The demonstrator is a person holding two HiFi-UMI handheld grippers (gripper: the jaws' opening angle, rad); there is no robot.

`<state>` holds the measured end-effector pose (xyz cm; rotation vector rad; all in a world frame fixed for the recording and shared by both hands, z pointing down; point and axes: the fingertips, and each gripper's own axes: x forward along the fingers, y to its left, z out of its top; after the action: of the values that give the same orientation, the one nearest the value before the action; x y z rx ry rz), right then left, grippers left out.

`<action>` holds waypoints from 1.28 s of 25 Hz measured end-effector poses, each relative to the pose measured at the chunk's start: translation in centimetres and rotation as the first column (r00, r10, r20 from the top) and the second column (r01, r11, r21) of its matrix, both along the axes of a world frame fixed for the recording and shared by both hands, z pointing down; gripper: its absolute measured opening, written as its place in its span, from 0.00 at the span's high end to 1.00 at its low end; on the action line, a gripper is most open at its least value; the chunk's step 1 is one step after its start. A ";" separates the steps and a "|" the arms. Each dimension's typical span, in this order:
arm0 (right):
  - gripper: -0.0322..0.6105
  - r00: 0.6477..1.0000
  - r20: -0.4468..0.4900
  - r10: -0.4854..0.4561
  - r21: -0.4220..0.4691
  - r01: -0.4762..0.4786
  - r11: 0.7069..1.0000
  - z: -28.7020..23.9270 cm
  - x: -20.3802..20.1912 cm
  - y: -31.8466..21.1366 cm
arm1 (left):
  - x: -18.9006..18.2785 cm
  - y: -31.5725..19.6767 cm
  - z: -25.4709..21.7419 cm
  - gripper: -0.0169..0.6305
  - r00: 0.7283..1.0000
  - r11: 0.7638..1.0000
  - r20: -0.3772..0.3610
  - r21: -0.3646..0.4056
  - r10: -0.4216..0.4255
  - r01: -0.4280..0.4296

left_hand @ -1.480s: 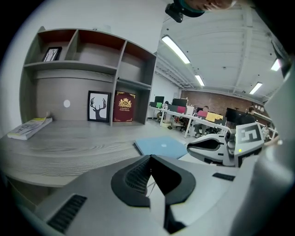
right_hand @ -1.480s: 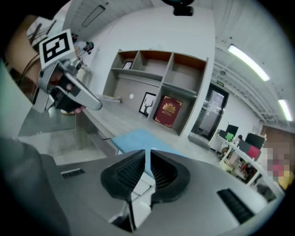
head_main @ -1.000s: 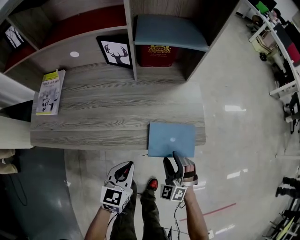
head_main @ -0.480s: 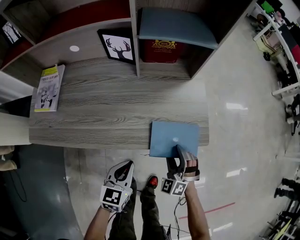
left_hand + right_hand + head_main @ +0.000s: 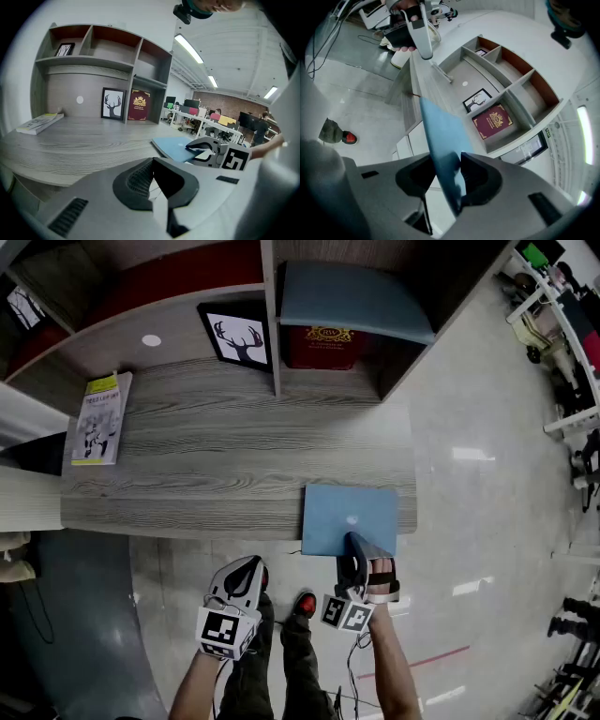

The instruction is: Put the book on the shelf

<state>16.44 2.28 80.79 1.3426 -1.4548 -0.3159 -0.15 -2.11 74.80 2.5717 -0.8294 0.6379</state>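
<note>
**Condition.** The left claw (image 5: 247, 571) is hanging short of the counter's (image 5: 225, 465) near edge, with its jaws lying together on nothing. The book (image 5: 349, 510), thin and blue, is lying flat at the counter's near right corner, and its near edge is jutting past the counter's lip. The right claw (image 5: 354, 547) is reaching over that lip, with the jutting edge standing between its jaws. They have just been closing. One pad appears to be touching the cover while a gap seems to remain at the other, so I am judging the grip as not yet made.

**Step in hand.** The book is being secured. The jaws are needing to finish closing squarely on the overhang, deep enough that the thin cover is not sagging or pivoting when it is lifted off the counter.

**Edges and room.**
- A booklet (image 5: 97, 418) is lying at the counter's left end, well clear.
- A deer picture (image 5: 234, 334) is leaning at the counter's back, just left of the shelf (image 5: 272, 329) divider.
- A red volume (image 5: 328, 345) is standing in the bay at the counter's back right.
- The counter's middle is lying bare, giving a free path.
- The divider and the boards above are the edges to be cleared.
- Open floor (image 5: 487, 521) is lying beyond the counter's right end.
</note>
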 end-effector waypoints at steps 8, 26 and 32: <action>0.73 0.998 0.059 0.024 -0.033 -0.022 0.999 -1.1 0.2 0.0 | -0.3 -0.5 -1.8 0.96 1.000 1.000 -0.008 0.019 -0.012 0.012; 0.85 0.857 0.462 0.230 0.115 -0.315 0.942 -10.6 4.0 -0.4 | -0.3 -2.6 -11.3 0.96 0.998 0.990 -0.070 0.138 0.000 0.010; 0.85 0.652 0.720 0.238 0.128 -0.462 0.878 -14.6 5.5 0.2 | 0.1 -2.9 -15.4 0.96 0.996 0.983 -0.084 0.184 0.016 0.000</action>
<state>21.97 2.51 66.17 2.1159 -1.7248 0.2830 -0.02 -4.99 59.39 2.7467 -0.8872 0.4694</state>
